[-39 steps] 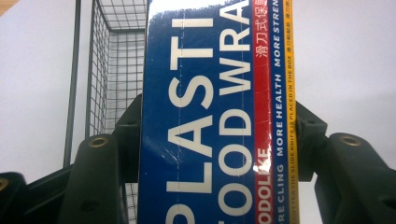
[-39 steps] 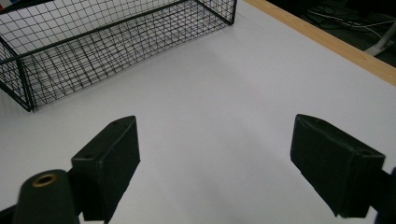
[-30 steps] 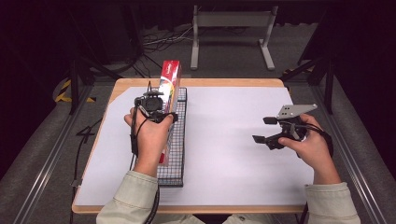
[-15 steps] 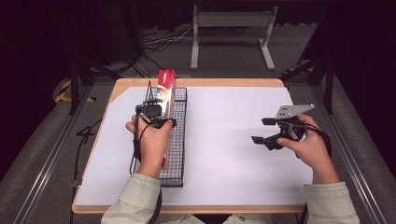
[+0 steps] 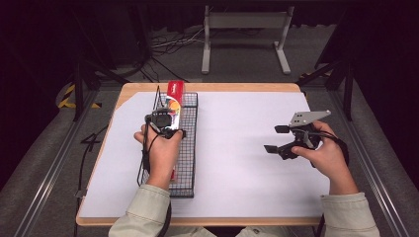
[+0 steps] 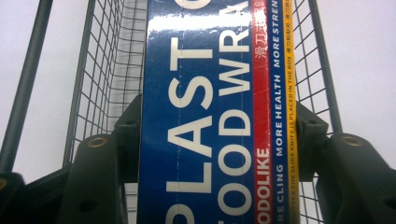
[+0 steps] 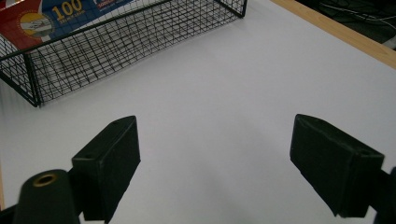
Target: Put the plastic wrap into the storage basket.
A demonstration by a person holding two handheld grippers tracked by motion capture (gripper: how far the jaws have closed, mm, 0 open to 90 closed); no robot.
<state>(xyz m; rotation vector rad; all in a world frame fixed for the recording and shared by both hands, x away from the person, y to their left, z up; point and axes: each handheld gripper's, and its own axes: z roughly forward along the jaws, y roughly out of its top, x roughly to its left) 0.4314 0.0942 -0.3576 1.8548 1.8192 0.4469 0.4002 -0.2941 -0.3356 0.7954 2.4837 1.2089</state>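
— Hand-held gripper on the left point(image 5: 167, 129), what is it doing?
— It is clamping a long box of plastic food wrap point(image 6: 210, 121). In the left gripper view its two black jaws are pressing against the box's two long sides, blue face with white lettering between them.
— And where is the box lying?
— It is sitting lengthwise in the black wire basket point(image 5: 189, 148), which is resting on the white sheet point(image 5: 247, 163) covering the wooden worktop point(image 5: 237, 87), toward the left side. The box's red far end point(image 5: 175, 90) is poking up past the basket's far rim, so the box is sitting tilted.
— The other one?
— The right hand-held gripper point(image 5: 274, 139) is hovering over the bare sheet, well apart from the basket. Its jaws are standing wide apart, gripping nothing; the right gripper view is looking between them at the sheet, with the basket beyond.
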